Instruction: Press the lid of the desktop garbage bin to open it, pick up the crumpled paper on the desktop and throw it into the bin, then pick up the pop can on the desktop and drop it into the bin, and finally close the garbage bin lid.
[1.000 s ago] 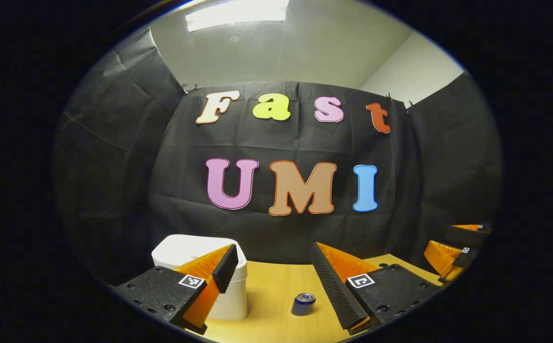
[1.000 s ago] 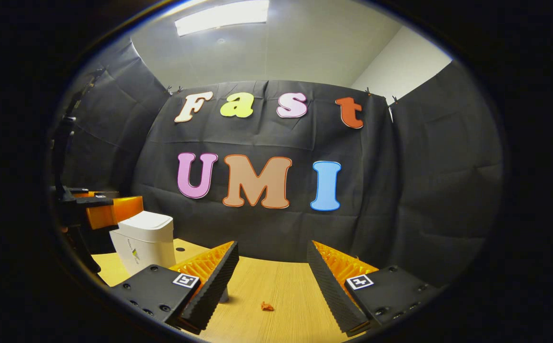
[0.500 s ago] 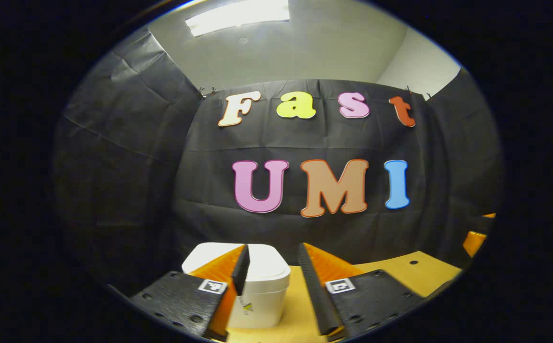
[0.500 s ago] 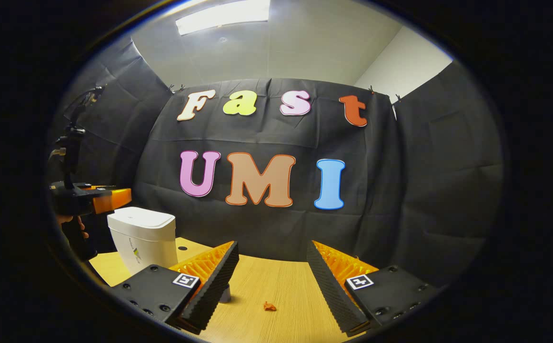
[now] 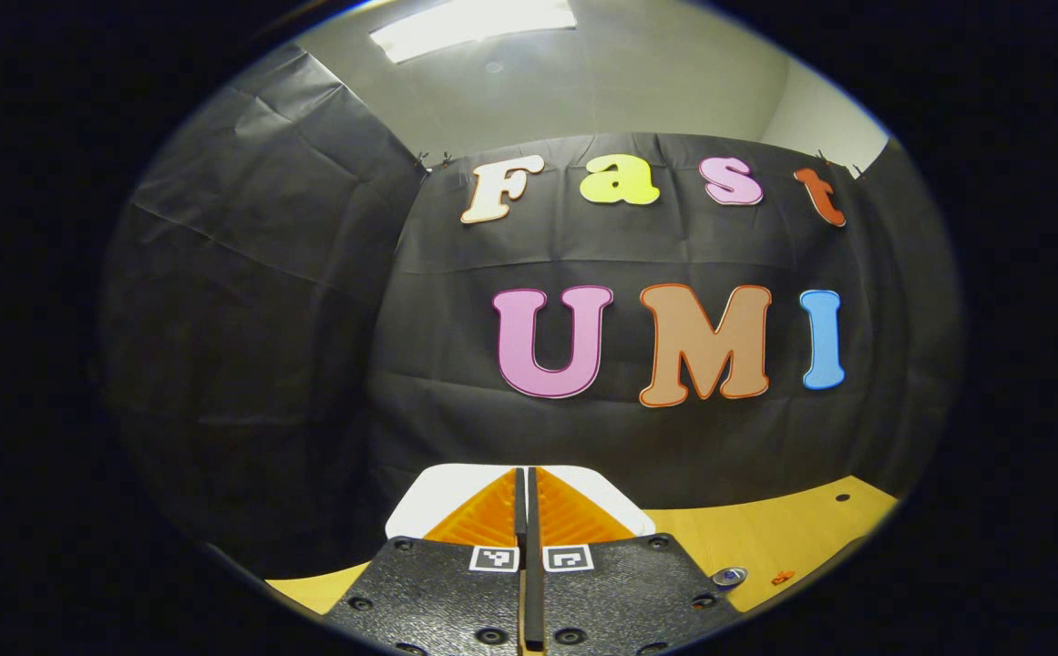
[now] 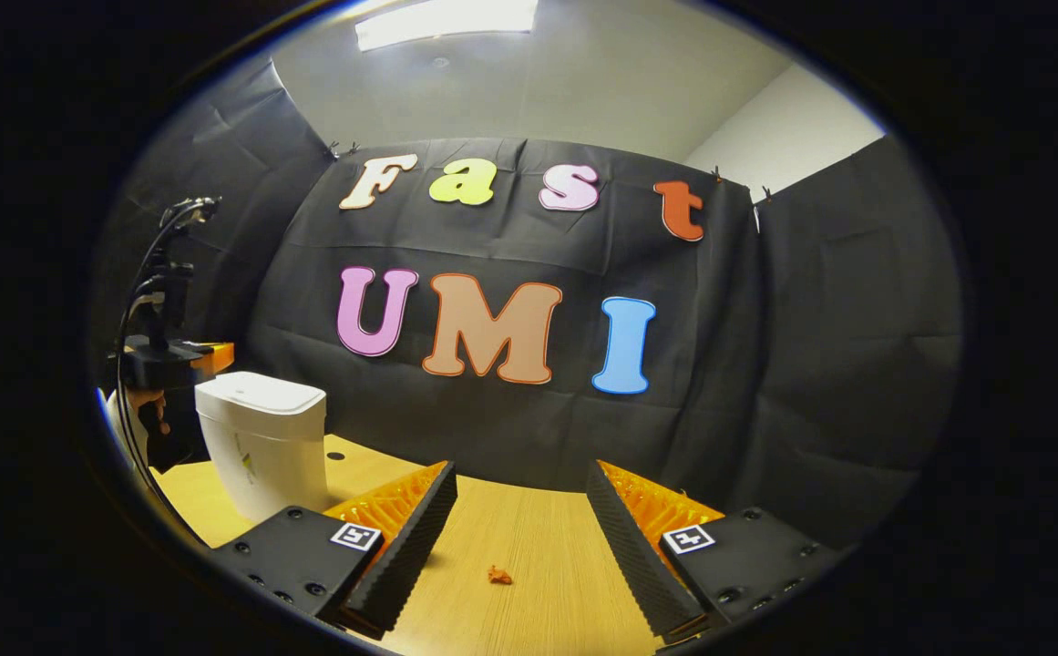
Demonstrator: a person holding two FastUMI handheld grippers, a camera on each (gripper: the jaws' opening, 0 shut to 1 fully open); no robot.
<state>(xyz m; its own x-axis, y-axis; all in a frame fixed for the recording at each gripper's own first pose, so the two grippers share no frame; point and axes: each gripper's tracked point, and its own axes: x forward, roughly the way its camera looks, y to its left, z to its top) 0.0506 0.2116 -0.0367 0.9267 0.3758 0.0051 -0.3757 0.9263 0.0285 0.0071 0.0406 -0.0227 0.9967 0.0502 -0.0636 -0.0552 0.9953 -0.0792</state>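
In the left gripper view my left gripper (image 5: 526,472) is shut with nothing between its fingers, and its tips hover over the white lid of the garbage bin (image 5: 442,497). The pop can (image 5: 729,576) and a small orange crumpled paper (image 5: 781,576) lie on the table low at the right. In the right gripper view the bin (image 6: 260,437) stands at the left with its lid down, and the left gripper (image 6: 205,357) is held by a hand just above the lid's far left edge. My right gripper (image 6: 519,478) is open above the table, with the crumpled paper (image 6: 498,575) lying between and below its fingers.
The wooden table (image 6: 547,547) runs back to the black cloth wall. A small hole (image 5: 836,497) marks the tabletop at the far right. Cables (image 6: 159,246) rise from the left gripper beside the bin.
My left gripper has closed from wide open to shut and swung left until it is centred over the bin lid. The right gripper has barely moved and stays open.
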